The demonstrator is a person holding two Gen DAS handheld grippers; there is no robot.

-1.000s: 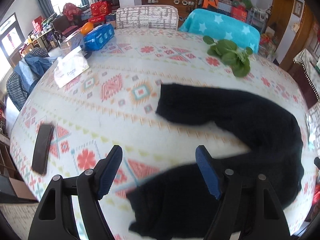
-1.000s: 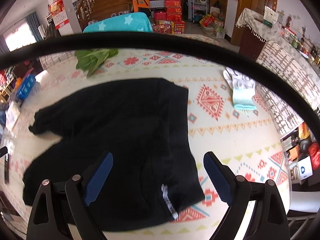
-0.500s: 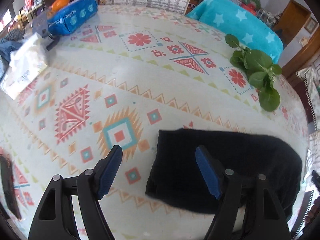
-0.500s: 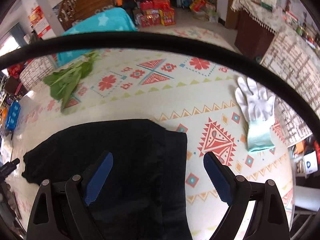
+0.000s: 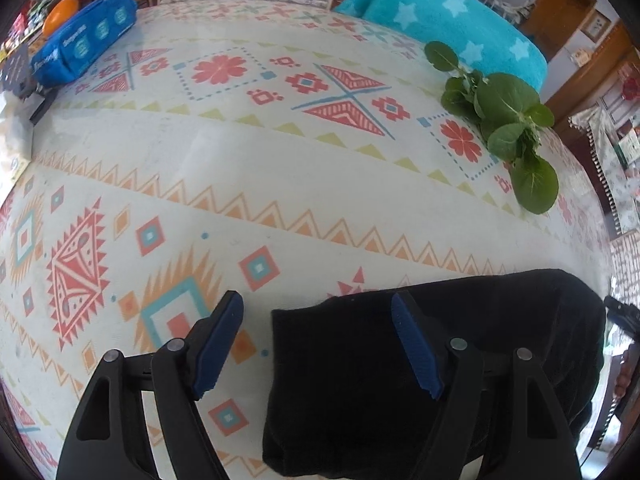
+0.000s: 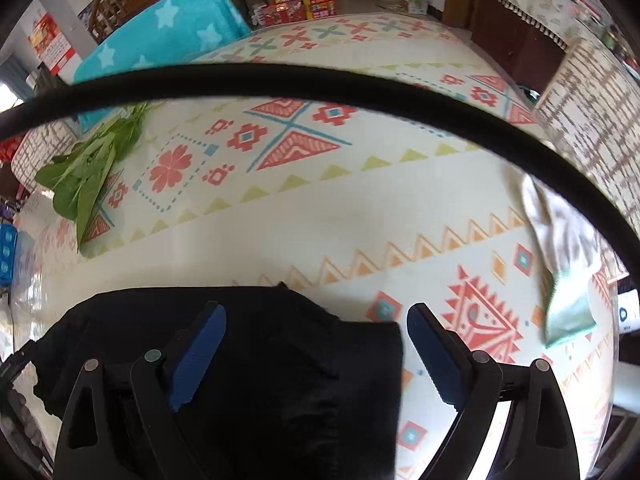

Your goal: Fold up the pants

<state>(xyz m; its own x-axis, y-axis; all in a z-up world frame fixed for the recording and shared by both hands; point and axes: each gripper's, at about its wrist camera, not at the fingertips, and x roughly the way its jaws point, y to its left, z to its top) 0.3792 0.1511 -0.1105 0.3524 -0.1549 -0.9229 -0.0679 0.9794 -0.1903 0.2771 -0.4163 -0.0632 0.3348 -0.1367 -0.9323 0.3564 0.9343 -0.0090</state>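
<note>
- Both grippers are travelling across the table, so the black pants (image 5: 436, 368) are now sliding low in each view, one leg gone from sight.
- Left gripper (image 5: 316, 344), jaws wide and empty, is straddling the pants' left end.
- Pants are stretching sideways on the patterned tablecloth (image 5: 256, 168).
- Right gripper (image 6: 316, 352), equally wide, empty, is straddling the right end.

so the tabletop (image 5: 248, 168) has a cream cover with red, orange and teal geometric prints; lying on it: black pants (image 5: 460, 360) at the near edge, leafy greens (image 5: 508, 120) further back, a blue pack (image 5: 84, 48) far left, a white glove (image 6: 564, 256) off right
</note>
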